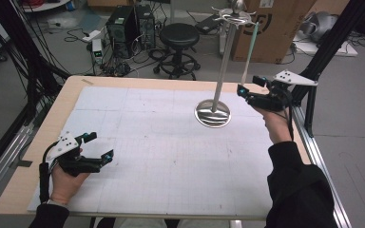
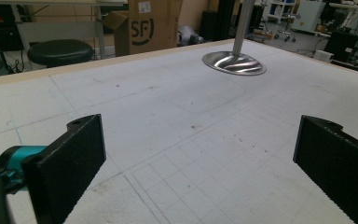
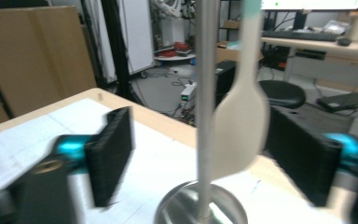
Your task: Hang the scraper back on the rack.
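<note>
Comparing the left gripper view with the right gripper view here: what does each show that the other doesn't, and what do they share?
Left gripper view: the left tool wide open over bare white mat, and a cardboard box beyond the table.

Right gripper view: the right tool open, with a pale spatula hanging between its jaws, touching neither.

Both: the metal stand with its round base and upright pole, a black stool, and the table edge.
</note>
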`<control>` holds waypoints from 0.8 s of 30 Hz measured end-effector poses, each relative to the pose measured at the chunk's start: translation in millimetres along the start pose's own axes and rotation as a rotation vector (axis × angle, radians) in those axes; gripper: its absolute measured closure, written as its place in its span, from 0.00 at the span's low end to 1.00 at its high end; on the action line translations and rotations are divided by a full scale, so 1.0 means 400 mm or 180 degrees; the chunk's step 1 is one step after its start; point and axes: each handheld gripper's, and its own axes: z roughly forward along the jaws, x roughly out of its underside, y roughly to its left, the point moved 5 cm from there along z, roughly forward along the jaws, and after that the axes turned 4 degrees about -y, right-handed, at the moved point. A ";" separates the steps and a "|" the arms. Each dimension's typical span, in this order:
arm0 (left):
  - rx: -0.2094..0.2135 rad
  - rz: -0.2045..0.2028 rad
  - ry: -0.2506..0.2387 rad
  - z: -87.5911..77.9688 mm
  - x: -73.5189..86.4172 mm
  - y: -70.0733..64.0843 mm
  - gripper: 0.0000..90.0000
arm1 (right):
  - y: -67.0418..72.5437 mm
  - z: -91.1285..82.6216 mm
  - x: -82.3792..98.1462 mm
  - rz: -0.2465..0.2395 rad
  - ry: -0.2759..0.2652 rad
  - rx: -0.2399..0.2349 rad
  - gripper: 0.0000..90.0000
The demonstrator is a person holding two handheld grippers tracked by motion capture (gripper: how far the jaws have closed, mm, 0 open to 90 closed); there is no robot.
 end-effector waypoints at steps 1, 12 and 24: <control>-0.0002 -0.0005 -0.0012 0.001 0.000 0.001 0.03 | 0.008 0.000 0.010 0.0032 0.0020 -0.0027 0.11; -0.0007 -0.0019 -0.0014 0.001 -0.001 0.001 0.03 | 0.105 -0.013 0.111 -0.0050 -0.0002 -0.0156 0.00; -0.0010 -0.0022 -0.0017 0.002 -0.001 0.000 0.03 | 0.161 -0.062 0.219 -0.0229 0.0065 -0.0185 0.00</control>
